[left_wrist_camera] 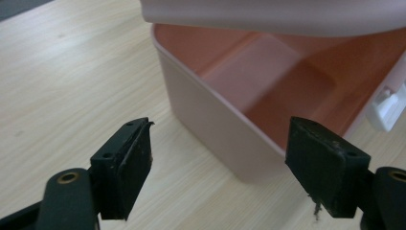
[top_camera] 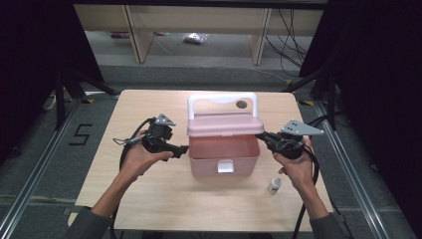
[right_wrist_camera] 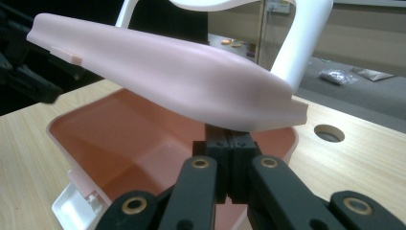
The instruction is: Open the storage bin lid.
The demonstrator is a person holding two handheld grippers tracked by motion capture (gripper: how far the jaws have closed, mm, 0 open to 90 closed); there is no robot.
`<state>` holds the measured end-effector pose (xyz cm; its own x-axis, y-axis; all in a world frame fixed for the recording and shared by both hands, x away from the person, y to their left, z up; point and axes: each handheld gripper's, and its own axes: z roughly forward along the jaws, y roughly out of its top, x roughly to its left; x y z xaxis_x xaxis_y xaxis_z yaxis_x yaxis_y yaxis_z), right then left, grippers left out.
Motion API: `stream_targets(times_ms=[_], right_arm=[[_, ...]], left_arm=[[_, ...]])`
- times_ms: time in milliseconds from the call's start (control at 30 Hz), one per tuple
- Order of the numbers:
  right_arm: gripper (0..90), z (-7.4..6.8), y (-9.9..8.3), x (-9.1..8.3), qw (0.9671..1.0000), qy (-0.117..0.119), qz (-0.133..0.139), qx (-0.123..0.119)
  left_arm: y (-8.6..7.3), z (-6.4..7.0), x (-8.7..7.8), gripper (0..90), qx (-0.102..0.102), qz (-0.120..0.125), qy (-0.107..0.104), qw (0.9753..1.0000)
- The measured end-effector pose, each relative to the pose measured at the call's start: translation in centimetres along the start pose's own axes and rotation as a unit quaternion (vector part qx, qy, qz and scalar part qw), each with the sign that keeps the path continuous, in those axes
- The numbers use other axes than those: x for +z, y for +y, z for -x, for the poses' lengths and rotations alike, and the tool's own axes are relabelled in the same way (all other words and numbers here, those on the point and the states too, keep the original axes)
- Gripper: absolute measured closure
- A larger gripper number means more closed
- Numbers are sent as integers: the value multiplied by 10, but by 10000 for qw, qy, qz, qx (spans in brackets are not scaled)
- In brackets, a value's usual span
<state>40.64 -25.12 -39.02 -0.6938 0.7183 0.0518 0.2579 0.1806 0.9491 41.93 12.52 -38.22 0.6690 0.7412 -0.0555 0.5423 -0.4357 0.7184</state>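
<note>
A light wooden table [top_camera: 149, 179] stands on grey floor [top_camera: 209, 55], with pale wooden shelving [top_camera: 199, 25] behind it.

Worktop [top_camera: 149, 174]: I read it as pale wood or wood-look laminate, fine straight grain, smooth with a soft sheen. Box [top_camera: 224, 154]: pink plastic, smooth, walls slightly see-through and satin. Its lid [right_wrist_camera: 158, 72]: same pink plastic, matt, softly rounded. Handle [top_camera: 222, 102] and latch [top_camera: 225, 167]: white plastic, glossier. Left claw [left_wrist_camera: 220, 167]: black plastic arms with brass-coloured rivets; its pads [left_wrist_camera: 129, 167] look rubbery, matt, scuffed and dusty at the edges. Right claw [right_wrist_camera: 229, 153]: same black matt finish, same rivets. Small bottle [top_camera: 274, 185]: clear, glossy, glass or plastic, I cannot tell which.
</note>
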Motion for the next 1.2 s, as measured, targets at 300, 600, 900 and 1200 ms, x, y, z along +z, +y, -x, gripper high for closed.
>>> stream_targets(times_ms=[300,600,900,1200], right_arm=[[900,2,4,1,10000,11,4,-97],[900,2,10,2,10000,-40,-40,-69],[900,7,19,3,9999,-25,11,-112],[900,8,30,0,9998,-114,56,-170]], left_arm=[[-7,15,26,267,-22,37,-31,10000],[-14,21,35,448,82,213,-87,9997],[-21,17,34,507,-112,496,-220,9985],[-22,16,34,563,-175,542,-220,9981]])
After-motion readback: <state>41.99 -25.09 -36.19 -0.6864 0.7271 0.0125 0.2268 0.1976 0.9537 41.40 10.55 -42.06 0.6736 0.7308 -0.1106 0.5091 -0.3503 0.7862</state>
